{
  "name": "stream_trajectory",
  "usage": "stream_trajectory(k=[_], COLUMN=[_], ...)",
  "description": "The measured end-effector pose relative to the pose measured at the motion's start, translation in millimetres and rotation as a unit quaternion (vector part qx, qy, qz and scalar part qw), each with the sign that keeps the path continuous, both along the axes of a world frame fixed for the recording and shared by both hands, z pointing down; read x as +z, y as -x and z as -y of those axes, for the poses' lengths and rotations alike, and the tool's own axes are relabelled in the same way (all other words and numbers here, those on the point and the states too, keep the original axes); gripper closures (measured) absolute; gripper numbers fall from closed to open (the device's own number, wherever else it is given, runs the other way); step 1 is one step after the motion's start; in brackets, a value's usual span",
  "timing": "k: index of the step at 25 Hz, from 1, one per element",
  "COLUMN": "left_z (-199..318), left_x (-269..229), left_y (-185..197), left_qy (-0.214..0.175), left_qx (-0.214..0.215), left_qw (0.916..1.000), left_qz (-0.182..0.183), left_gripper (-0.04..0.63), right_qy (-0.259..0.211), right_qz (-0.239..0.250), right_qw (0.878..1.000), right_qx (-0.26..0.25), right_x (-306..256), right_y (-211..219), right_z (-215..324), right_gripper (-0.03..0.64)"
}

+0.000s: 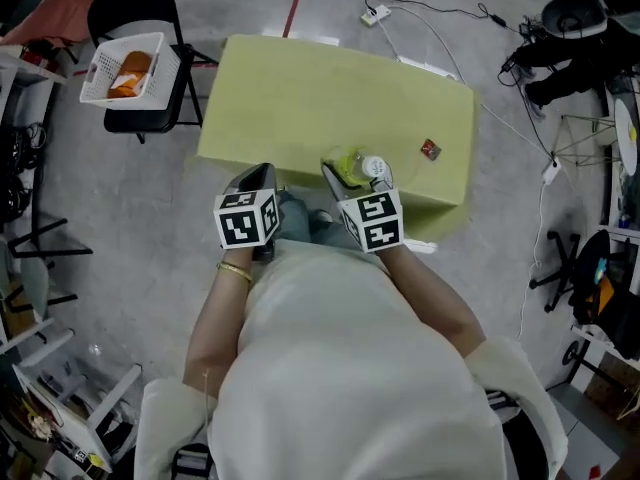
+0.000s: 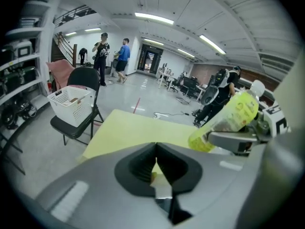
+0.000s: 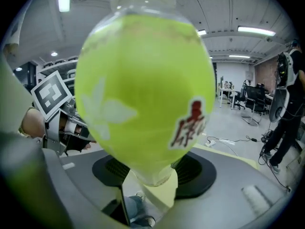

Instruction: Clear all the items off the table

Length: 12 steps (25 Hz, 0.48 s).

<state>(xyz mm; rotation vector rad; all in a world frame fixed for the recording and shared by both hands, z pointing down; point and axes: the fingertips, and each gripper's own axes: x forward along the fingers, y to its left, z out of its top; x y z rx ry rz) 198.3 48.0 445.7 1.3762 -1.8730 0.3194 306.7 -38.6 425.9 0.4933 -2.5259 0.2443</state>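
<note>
Your white top (image 1: pixel 350 368) filled the bottom of the head view, and both tools reached out past it toward the near edge of the desk (image 1: pixel 300 98). Your right tool (image 3: pixel 152 175) was clamped on a yellow-green drink bottle (image 3: pixel 143 89). Its jaws pressed the lower part of the bottle from either side. The bottle (image 1: pixel 357 168) hung tilted over the near edge of the desk, a little right of the middle. Its white cap pointed up and away from you in the left gripper view (image 2: pixel 228 118).

Your left tool (image 2: pixel 155 149) had its jaws together with nothing between them. It sat just beside the right tool, at the near edge, left of the bottle (image 1: pixel 262 180).

One small red item (image 1: pixel 430 149) lay on the desk close to the right edge, well apart from the bottle.

Off the far left corner stood a black folding chair (image 1: pixel 150 118). On its seat sat a white basket (image 1: pixel 100 73) holding something orange (image 1: pixel 130 73).
</note>
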Motion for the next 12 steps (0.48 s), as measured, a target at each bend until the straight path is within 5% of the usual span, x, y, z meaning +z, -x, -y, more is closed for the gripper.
stream_trajectory(k=[12], left_z=[-53], left_x=[-2], left_y=[52], left_qy=[0.002], left_qx=[-0.079], left_qw=[0.9968], left_qz=[0.014], left_gripper=[0.586], right_qy=[-0.004], right_qz=[0.013], right_qw=[0.994], right_qx=[-0.108], right_x=[-7], right_y=[73], right_z=[-44], right_gripper=[0.356])
